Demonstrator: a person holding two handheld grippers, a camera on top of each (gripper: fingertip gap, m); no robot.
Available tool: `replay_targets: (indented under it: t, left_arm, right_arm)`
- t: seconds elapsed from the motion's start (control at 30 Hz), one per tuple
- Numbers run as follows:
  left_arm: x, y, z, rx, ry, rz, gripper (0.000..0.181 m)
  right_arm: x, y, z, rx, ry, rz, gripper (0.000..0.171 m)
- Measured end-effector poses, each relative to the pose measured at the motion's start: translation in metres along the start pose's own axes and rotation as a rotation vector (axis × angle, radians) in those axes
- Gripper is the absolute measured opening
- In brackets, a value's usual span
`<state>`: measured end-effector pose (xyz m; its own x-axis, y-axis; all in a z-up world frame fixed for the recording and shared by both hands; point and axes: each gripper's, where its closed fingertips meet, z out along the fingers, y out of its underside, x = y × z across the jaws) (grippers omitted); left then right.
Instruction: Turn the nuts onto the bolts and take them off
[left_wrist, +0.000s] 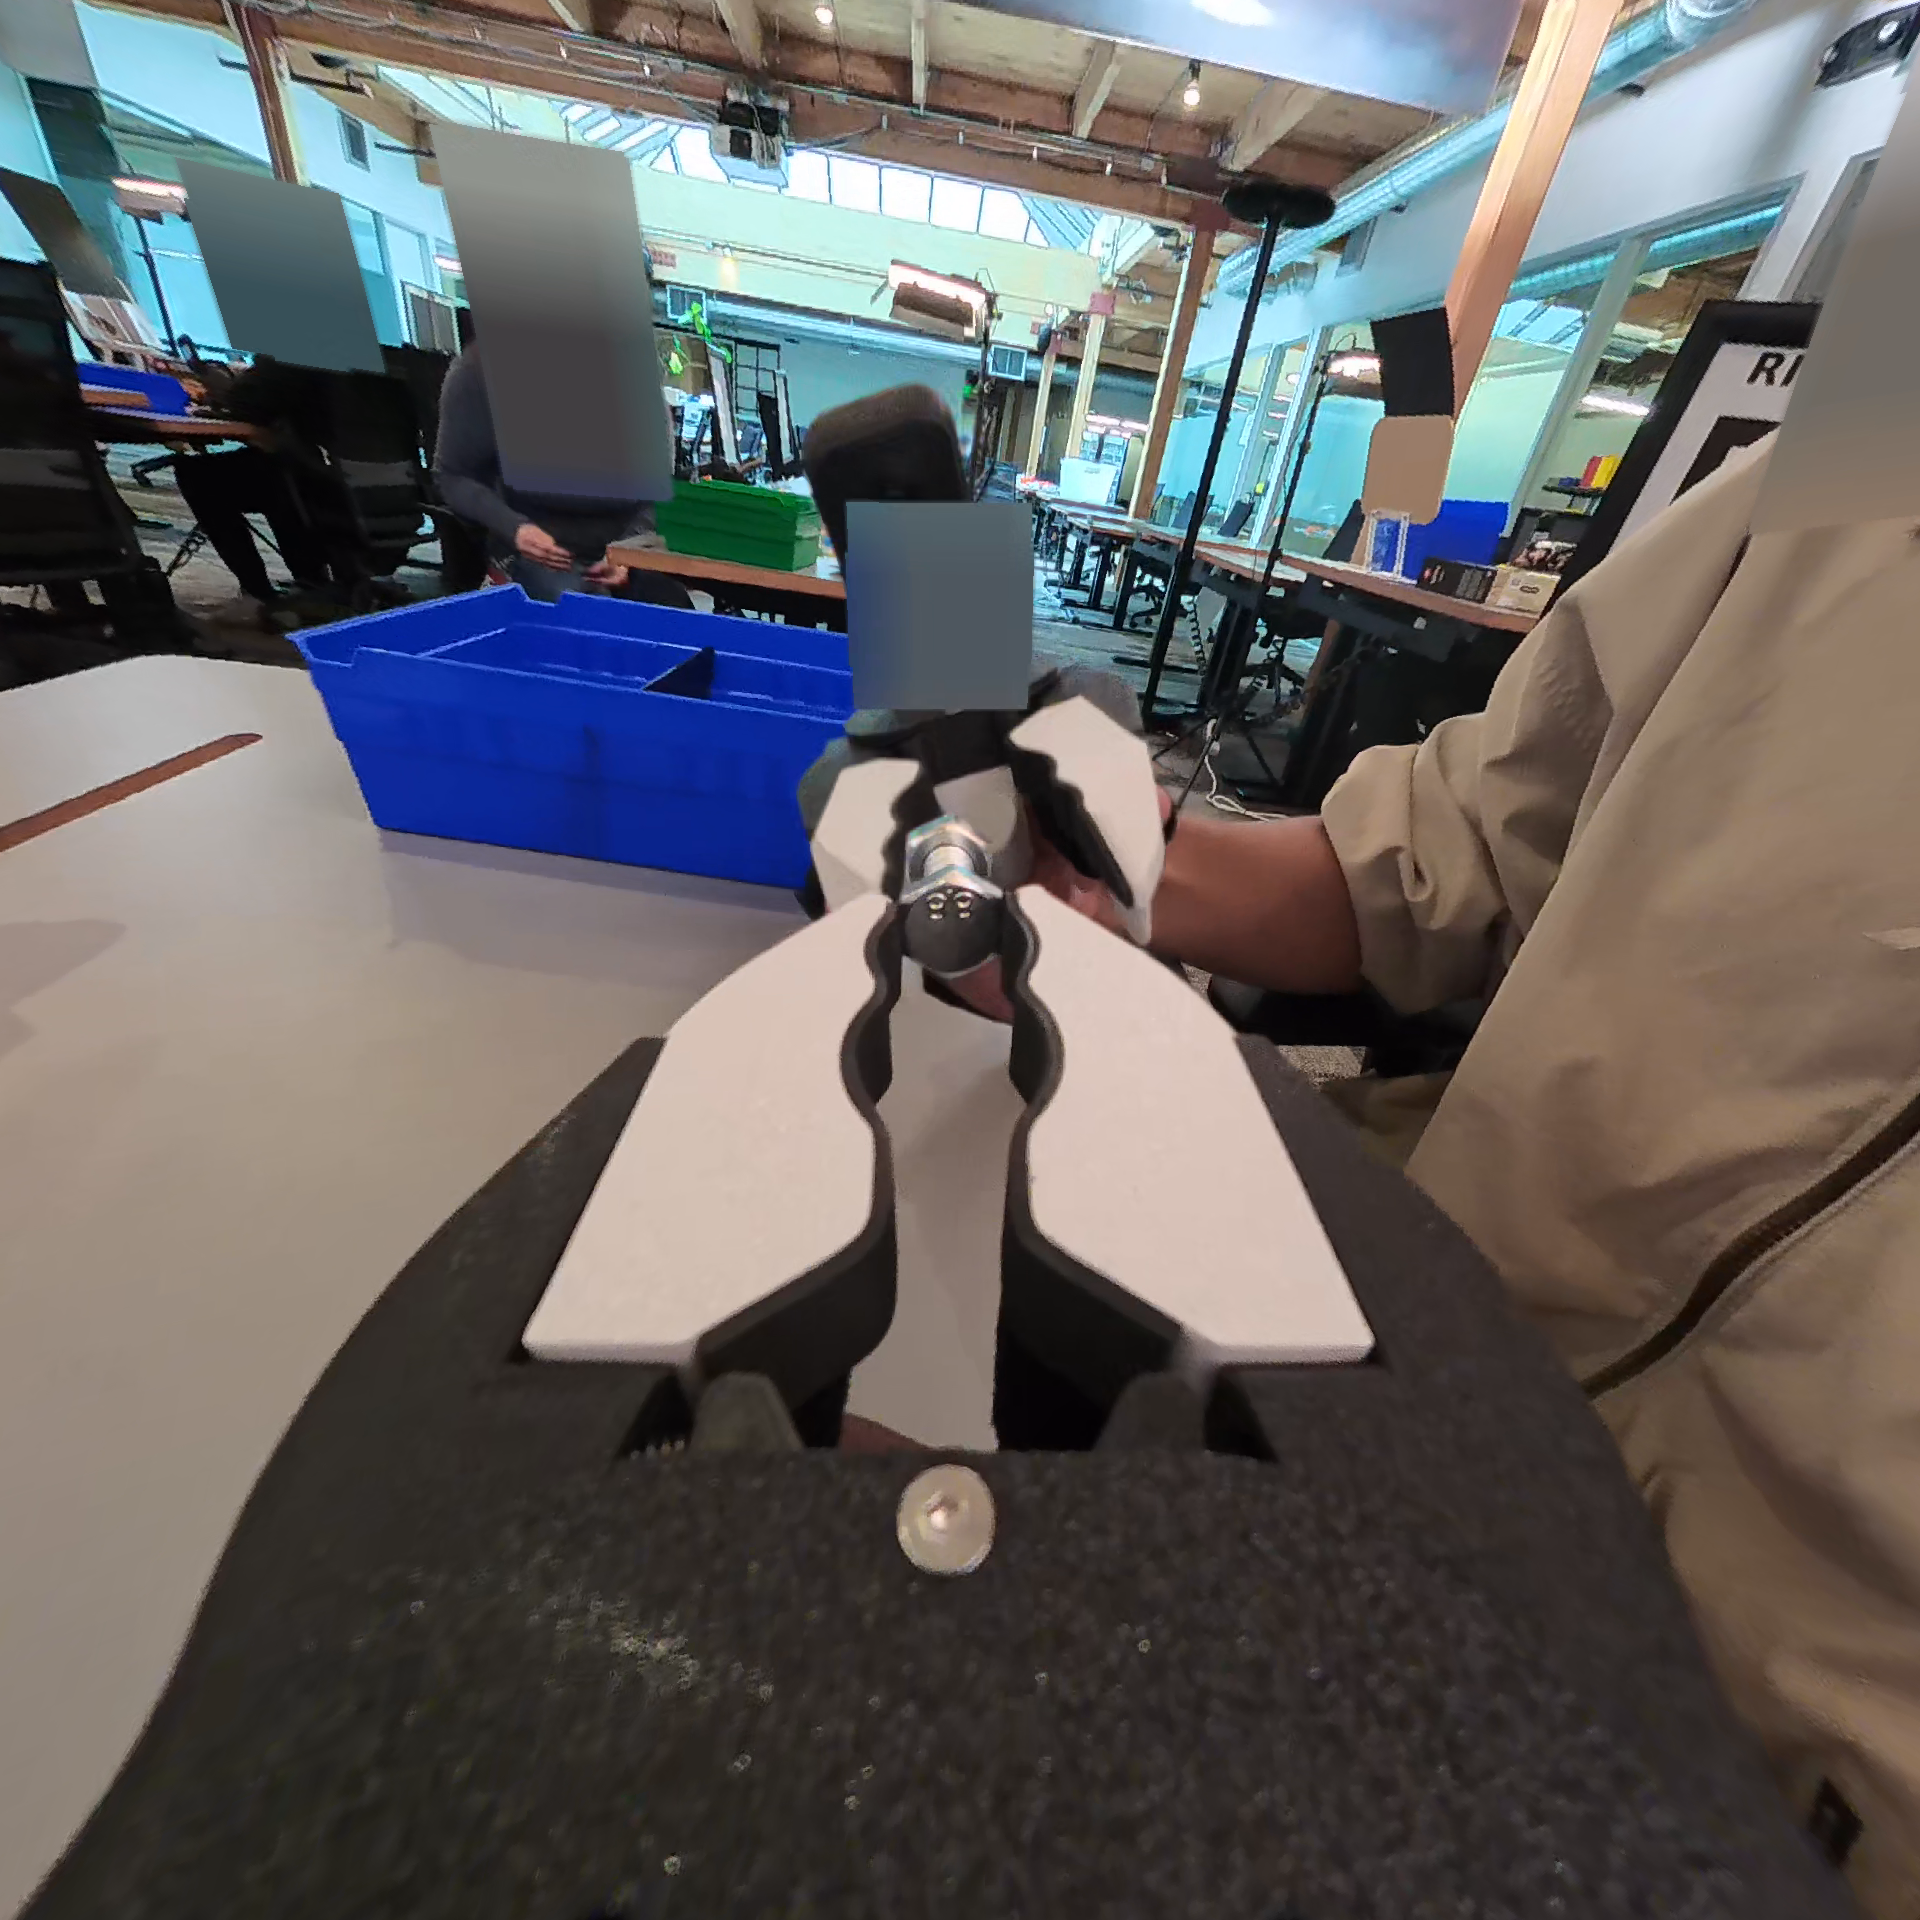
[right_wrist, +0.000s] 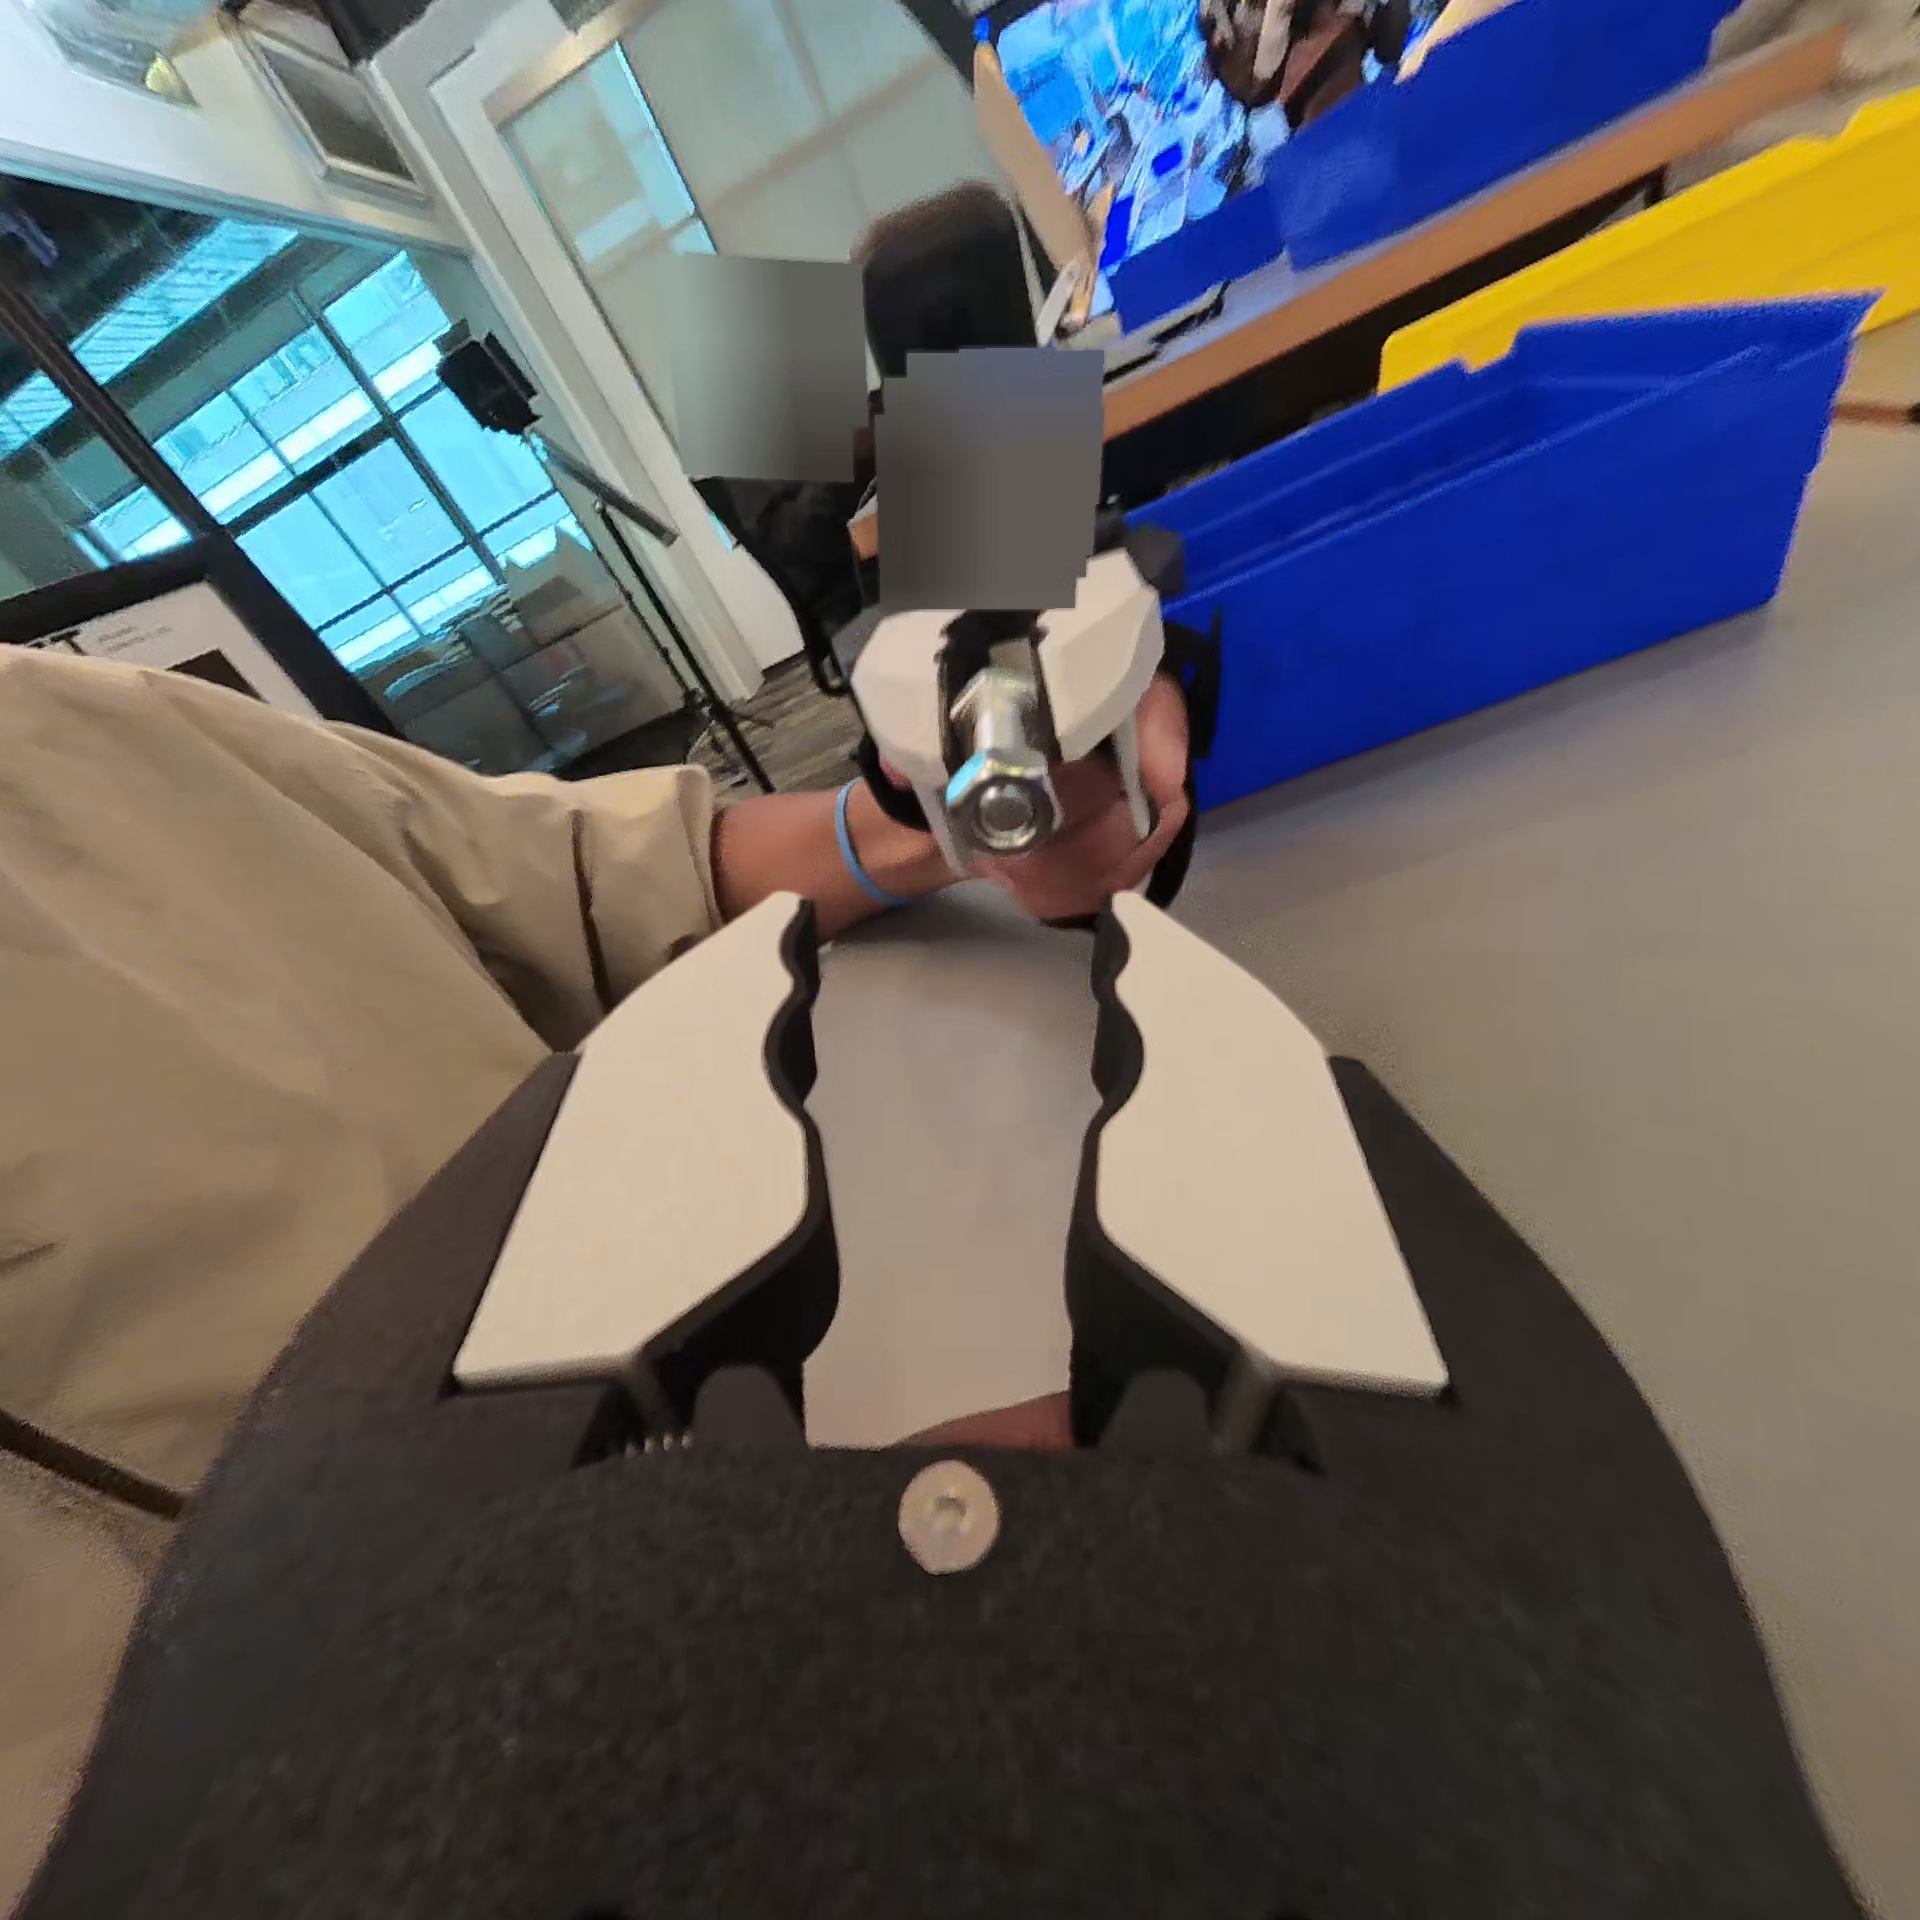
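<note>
My left gripper (left_wrist: 951, 914) is clamped on the head of the bolt (left_wrist: 948, 891) — I can see the hex head end-on right between my fingertips, stamped marks facing the camera. The bolt's long axis runs straight out ahead of that gripper, toward my right gripper (right_wrist: 956, 925), so the two tools face each other nose to nose above the grey tabletop (left_wrist: 260, 987).

From the right wrist view, the threaded end points right back at me: the nut (right_wrist: 1000, 805) sits near that tip, a bright silver hexagon with the shank end showing through its middle, and bare shiny thread runs behind it to the head. My right gripper stands parted, fairly wide, with nothing between the fingers. The nut lies just ahead and slightly above the gap — close, but apart from both fingers as far as I can tell.

So the right gripper is the one to go in, I reckon — forward along the bolt's axis, close on the nut's flats. A blue bin (left_wrist: 582, 727) waits behind.
</note>
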<state>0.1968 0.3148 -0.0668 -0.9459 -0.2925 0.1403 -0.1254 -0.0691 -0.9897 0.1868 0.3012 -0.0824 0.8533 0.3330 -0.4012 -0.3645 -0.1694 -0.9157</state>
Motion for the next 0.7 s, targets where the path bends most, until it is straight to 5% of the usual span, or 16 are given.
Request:
replay_targets:
  t: [0.33,0.47,0.7]
  left_arm:
    - [0.0,0.01,0.005,-0.053,-0.013,0.029,0.018]
    - [0.0,0.007,0.004,-0.034,-0.008,0.016,0.018]
    - [-0.002,0.008,0.003,-0.047,-0.029,0.039,0.017]
  right_arm:
    - [-0.014,-0.029,-0.009,0.177,-0.041,-0.055,0.049]
    - [0.007,-0.014,-0.01,0.063,0.058,-0.032,0.05]
    - [0.0,0.0,0.005,0.016,-0.065,0.159,0.042]
